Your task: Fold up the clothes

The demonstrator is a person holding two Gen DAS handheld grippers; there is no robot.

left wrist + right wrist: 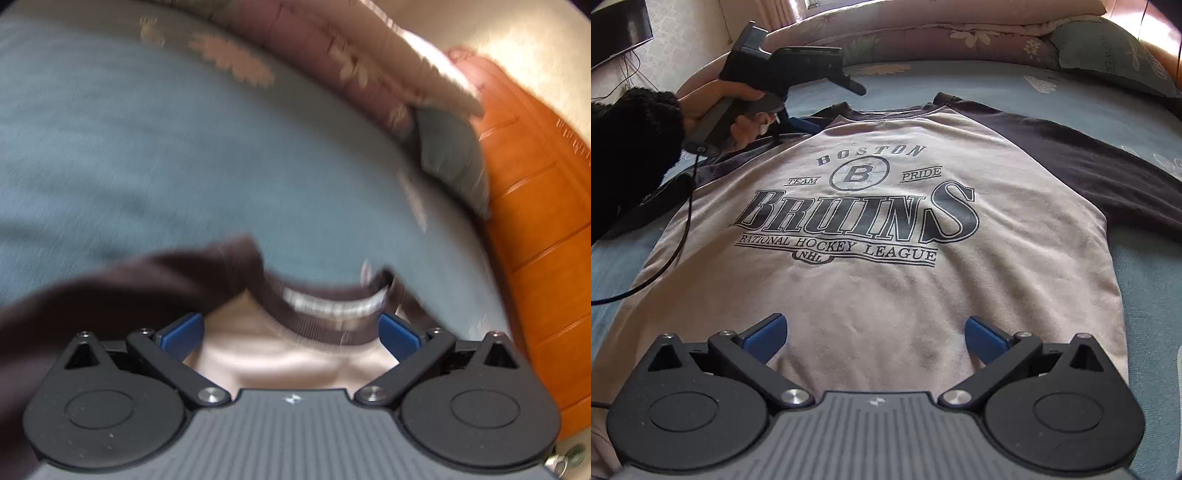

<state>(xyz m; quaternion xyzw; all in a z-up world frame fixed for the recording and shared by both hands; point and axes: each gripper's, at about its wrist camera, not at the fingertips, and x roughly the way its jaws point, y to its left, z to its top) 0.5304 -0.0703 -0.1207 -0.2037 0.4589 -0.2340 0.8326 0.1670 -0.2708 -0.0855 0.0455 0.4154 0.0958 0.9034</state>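
sweatshirt (886, 280) lies flat and face up on the bed (1137, 288), its grey body printed with a boston bruins design and its dark sleeves spread toward the bed's left and right sides, collar pointing at the rolled quilt (923, 26) and pillow (1108, 55) along the far edge. your right gripper (875, 334) hovers over the hem with its blue pads spread wide apart, nothing between them. your left gripper (291, 332), held in your left hand (724, 107) with a black fuzzy sleeve (631, 140) at the wrist, sits at the collar's left shoulder; its jaws are also apart, straddling the ribbed neckline (325, 314). the left view is blurred.
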